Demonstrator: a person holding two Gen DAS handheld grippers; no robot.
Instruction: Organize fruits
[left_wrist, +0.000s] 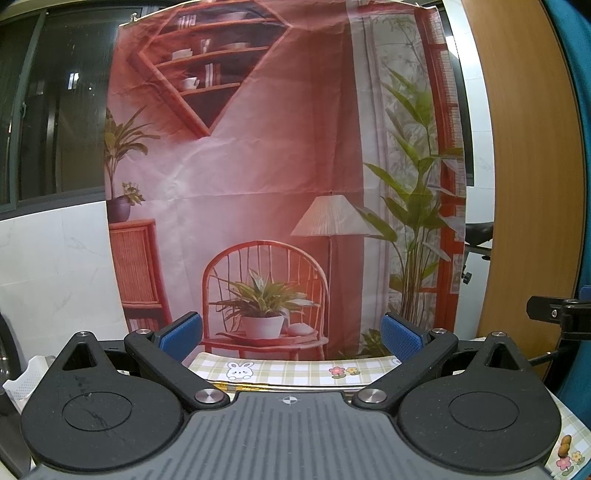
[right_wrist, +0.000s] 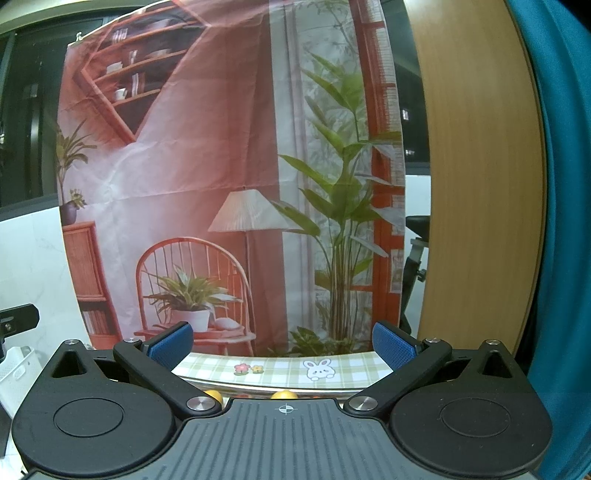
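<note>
The desk is covered by a green-and-white checked cloth (right_wrist: 280, 373) printed with a white rabbit and small flowers (its far edge meets the hanging backdrop). Two round yellow fruits (right_wrist: 284, 395) peek at the near edge. A white perforated plastic basket (left_wrist: 27, 376) sits at far left.

My left hand-held gripper (left_wrist: 291, 334) and right hand-held gripper (right_wrist: 282, 343) look identical: black linkage arms, silver screws, blue textured pads, ribbed grey body, crosshair mark.
</note>
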